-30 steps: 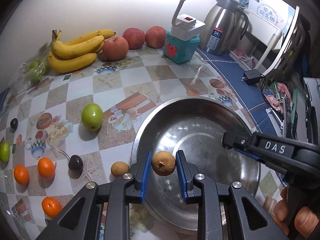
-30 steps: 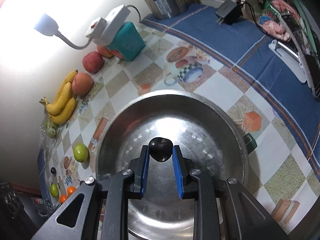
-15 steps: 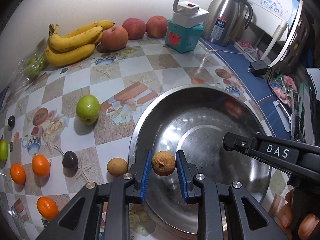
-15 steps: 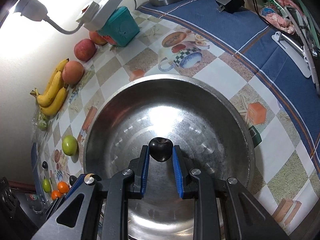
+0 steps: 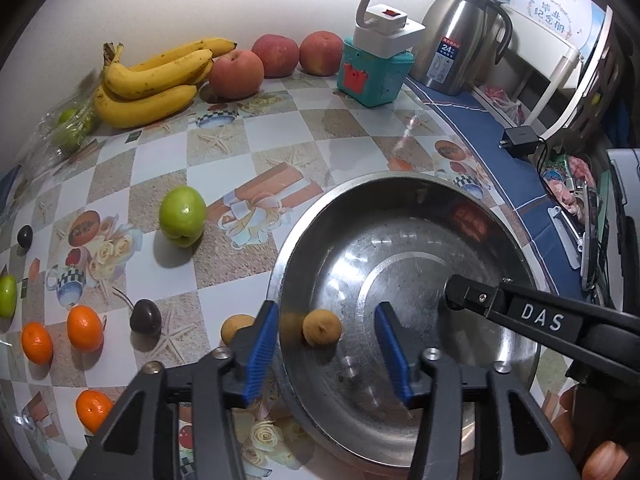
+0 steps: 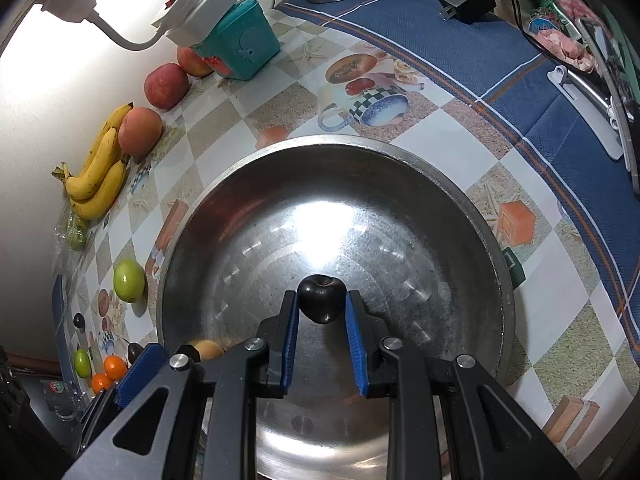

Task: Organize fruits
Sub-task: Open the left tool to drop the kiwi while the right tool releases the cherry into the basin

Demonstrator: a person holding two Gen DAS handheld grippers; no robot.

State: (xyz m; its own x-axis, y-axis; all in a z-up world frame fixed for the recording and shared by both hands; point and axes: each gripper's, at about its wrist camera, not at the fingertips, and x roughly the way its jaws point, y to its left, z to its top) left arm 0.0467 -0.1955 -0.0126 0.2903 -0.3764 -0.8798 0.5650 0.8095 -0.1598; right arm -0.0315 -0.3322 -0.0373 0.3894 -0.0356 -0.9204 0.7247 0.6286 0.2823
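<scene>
Left wrist: longan (image 5: 321, 327) between opening claw (image 5: 326, 350)

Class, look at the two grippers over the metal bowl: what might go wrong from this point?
1. The left gripper has its jaws opening, and the brown fruit lies loose between them in the bowl; being round, it may roll around.
2. The right gripper is shut on the dark fruit; a tight squeeze could bruise it.
</scene>
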